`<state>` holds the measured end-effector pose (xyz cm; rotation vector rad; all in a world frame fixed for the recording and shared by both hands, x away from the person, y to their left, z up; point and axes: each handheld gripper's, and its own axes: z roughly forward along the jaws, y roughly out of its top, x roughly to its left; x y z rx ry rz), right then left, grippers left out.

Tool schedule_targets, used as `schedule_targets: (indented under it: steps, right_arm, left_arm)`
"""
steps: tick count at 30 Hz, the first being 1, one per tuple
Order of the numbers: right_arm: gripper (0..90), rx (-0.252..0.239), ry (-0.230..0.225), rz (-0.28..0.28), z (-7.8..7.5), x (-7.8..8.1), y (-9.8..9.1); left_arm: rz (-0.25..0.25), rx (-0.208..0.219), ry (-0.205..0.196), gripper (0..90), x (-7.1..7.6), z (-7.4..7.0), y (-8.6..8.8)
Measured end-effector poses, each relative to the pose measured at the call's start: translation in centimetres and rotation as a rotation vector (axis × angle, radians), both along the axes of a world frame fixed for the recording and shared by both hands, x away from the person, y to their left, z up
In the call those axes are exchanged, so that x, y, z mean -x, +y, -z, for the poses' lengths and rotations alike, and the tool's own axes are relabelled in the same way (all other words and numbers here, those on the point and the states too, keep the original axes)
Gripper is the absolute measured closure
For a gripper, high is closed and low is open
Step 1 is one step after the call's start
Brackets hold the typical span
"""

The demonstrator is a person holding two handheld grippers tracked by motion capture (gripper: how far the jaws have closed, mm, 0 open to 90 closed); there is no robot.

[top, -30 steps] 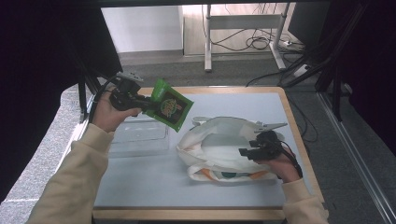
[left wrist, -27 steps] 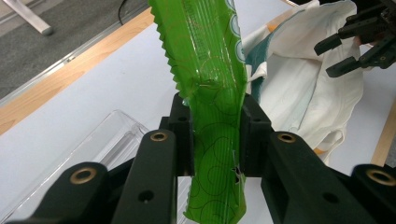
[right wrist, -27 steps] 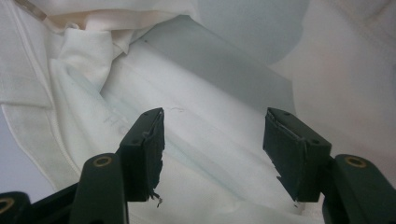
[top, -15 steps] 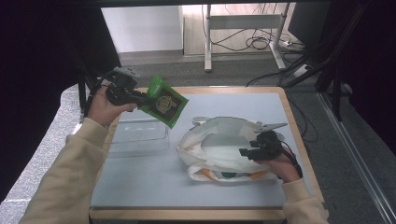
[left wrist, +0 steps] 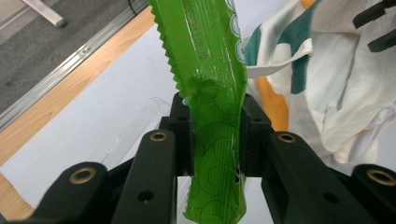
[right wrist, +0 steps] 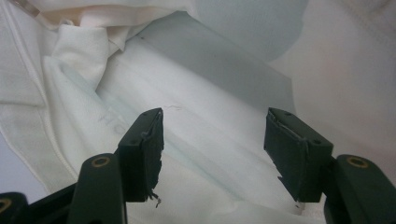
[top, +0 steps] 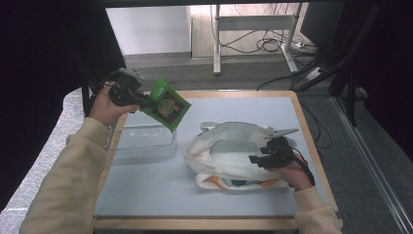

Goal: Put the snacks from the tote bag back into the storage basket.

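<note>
Step in hand, as judged: packing a green snack packet [top: 166,107] into the white cloth tote bag [top: 229,156]. The left gripper [top: 139,99] holds the packet in the air above the clear plastic tray [top: 142,142] at the left of the desk [top: 146,195], well apart from the bag's mouth. Jaws clamped on the packet's lower part; the left gripper view confirms it, both pads pressed against the green foil [left wrist: 215,135], serrated edge pointing away from the camera.

The right gripper [top: 263,160] sits at the near right rim of the bag. In the right gripper view the jaws stand apart with white fabric [right wrist: 210,140] beneath and between them, nothing pinched. Looks like it is there to hold the mouth open, but I cannot tell whether it bears on the cloth.

Next move, estimate: carry the packet right and down to the bag's opening, tilt it so the narrow edge leads, release only once it is inside the rim. The bag is limp, so the mouth may sag shut; the right gripper likely needs to lift or spread the rim first.

View differences: the high view gives the gap between packet and bag and the tray under the packet. The left gripper view shows the grip and the bag's teal and orange print [left wrist: 280,70]. The right gripper view shows the bag's pale interior folds.
</note>
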<state>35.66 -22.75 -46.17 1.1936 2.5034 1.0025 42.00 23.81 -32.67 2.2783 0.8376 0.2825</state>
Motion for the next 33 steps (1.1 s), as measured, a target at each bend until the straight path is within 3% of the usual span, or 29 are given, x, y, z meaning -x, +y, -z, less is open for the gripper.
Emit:
schedule_targets:
  steps: [12, 22, 33]
  right_arm:
    - [37.3, 0.003, 0.000, 0.007, 0.1, 0.2, -0.1]
    - [37.3, -0.001, -0.028, 0.017, 0.0, 0.7, -0.3]
    - [37.4, -0.005, -0.064, 0.022, -0.2, 0.9, 0.1]
  left_arm:
    - [0.029, -0.025, 0.010, 71.8, -0.8, 0.3, 0.1]
    - [0.052, -0.051, 0.005, 71.8, -1.1, -0.7, 1.0]
    - [0.054, -0.115, 0.020, 71.7, -2.0, -0.1, 2.6]
